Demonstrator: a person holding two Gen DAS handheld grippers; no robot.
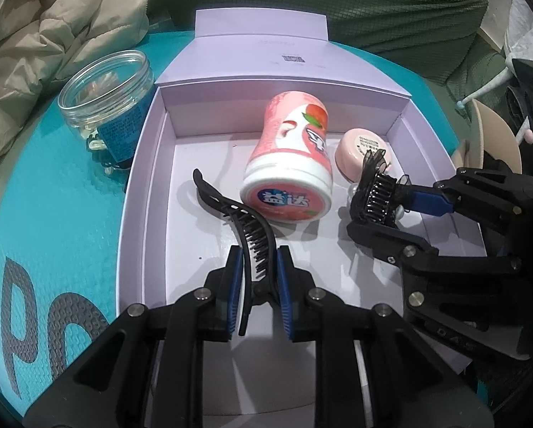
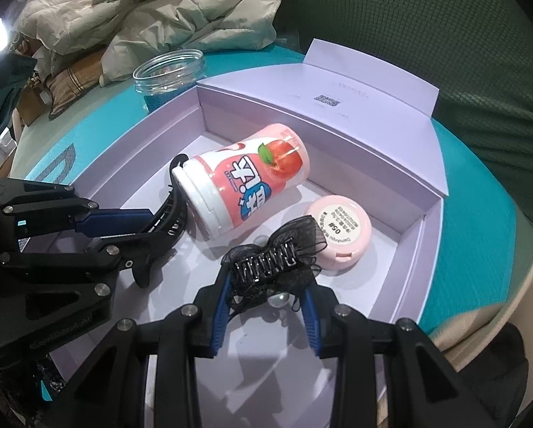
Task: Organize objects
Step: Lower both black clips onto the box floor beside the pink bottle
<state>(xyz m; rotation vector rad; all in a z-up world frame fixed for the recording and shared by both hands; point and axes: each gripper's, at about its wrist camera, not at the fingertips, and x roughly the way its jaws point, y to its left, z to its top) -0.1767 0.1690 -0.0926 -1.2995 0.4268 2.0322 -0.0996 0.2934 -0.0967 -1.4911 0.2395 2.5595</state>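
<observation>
Lavender box (image 1: 148, 192) holds both clips, each clamped inside its walls.

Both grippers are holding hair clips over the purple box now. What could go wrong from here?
1. The left gripper holds the black hair clip near one end only; the long curved clip may swing or slip out.
2. The lace bow clip in the right gripper lies close to the pink round case; its soft lace may snag.
3. The peach gum bottle lies on its side, so a nudge from either gripper may roll it.
</observation>
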